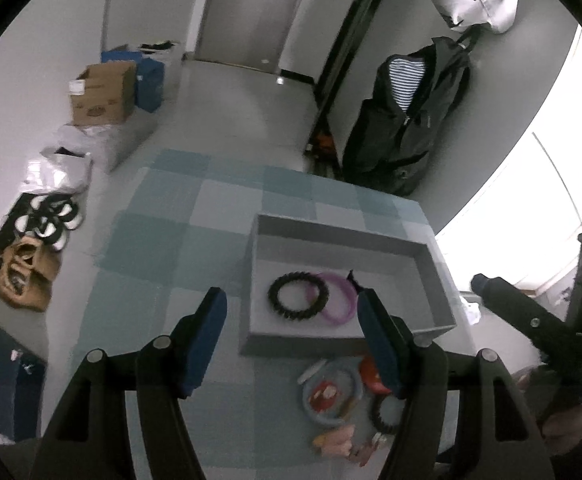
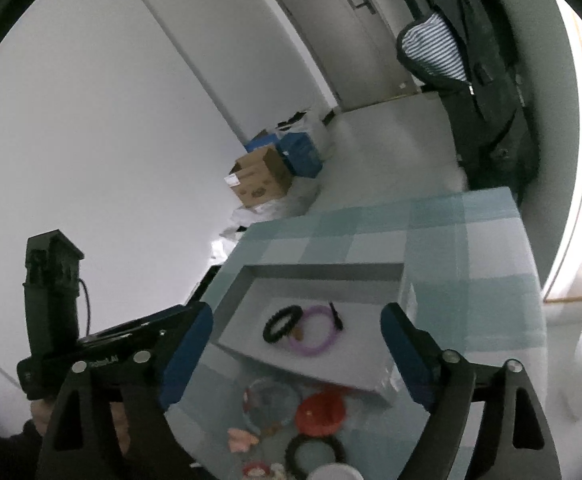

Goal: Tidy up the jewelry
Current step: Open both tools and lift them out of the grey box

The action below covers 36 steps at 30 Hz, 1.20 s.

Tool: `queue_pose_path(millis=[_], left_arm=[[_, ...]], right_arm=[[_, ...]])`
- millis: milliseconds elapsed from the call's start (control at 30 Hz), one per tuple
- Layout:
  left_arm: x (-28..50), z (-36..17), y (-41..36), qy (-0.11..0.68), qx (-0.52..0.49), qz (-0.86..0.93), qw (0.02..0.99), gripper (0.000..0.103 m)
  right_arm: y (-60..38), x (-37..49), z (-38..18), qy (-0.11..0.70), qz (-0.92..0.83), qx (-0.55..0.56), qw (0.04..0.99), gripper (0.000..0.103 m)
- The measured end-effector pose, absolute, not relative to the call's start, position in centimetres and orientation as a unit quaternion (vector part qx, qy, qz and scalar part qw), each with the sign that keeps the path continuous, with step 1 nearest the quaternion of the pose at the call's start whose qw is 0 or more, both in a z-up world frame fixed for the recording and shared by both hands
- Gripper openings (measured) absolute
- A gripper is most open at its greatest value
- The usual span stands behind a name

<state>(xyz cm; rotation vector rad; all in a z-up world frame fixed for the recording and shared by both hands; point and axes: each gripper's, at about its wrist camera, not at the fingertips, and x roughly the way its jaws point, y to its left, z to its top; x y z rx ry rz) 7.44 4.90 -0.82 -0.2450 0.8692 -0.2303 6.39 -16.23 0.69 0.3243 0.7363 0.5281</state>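
Note:
A shallow grey box (image 1: 427, 276) (image 2: 231, 296) sits on the checked blue table. Inside lie a black beaded bracelet (image 1: 298, 294) (image 2: 281, 322), a pink-purple ring bracelet (image 1: 341, 300) (image 2: 315, 331) and a small black piece (image 1: 353, 280) (image 2: 336, 315). In front of the box lies a loose pile: a light blue ring (image 1: 331, 398), a red-orange round piece (image 1: 371, 374) (image 2: 321, 414), another black beaded bracelet (image 1: 385, 414) (image 2: 315, 454) and pink bits (image 1: 337, 440) (image 2: 241, 440). My left gripper (image 1: 295, 344) is open and empty above the box's near edge. My right gripper (image 2: 297, 360) is open and empty above the pile.
The table (image 1: 163, 240) (image 2: 471, 248) is covered in a blue-and-white check. Cardboard and blue boxes (image 1: 103, 92) (image 2: 261, 180) stand on the floor by the wall. Shoes (image 1: 27, 276) lie on the left. A dark jacket (image 1: 407, 120) hangs beyond the table's far edge.

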Motion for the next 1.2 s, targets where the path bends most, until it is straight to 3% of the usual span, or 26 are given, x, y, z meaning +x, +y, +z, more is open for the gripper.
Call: queue_pose_path(millis=[133,200,567,667,967,1033,1200], left_arm=[[6.3,-0.8,4.6,0.414,-0.102,-0.091,0.900,0.064],[5.8,-1.0,4.4,0.416,-0.098,-0.081,0.900,0.070],[2.7,-2.2,3.3,0.426,-0.084,-0.067,0.898,0.074],[2.0,-2.8,2.8,0.438,-0.090,-0.068,0.892,0.080],[0.0,-3.9,1.3,0.450,-0.047,-0.071,0.889,0.080],[-0.2,-4.1,1.3,0.453,-0.045,-0.072,0.888,0.080],[-0.1,-4.7,2.2,0.464,-0.049,-0.061,0.883,0.080]], right_arm=[[-16.6,5.1,0.7,0.352,0.243,0.145,0.892,0.094],[-16.7,4.5,0.7,0.354,0.237,0.140,0.894,0.098],[-17.1,1.5,-0.9,0.388,0.204,0.116,0.891,0.099],[-17.2,0.7,-2.3,0.416,0.188,0.099,0.884,0.099],[-17.2,-0.8,-4.4,0.452,0.186,0.057,0.871,0.099],[-17.0,-1.2,-4.8,0.455,0.195,0.051,0.867,0.098],[-16.3,-1.3,-5.9,0.471,0.205,0.023,0.858,0.078]])
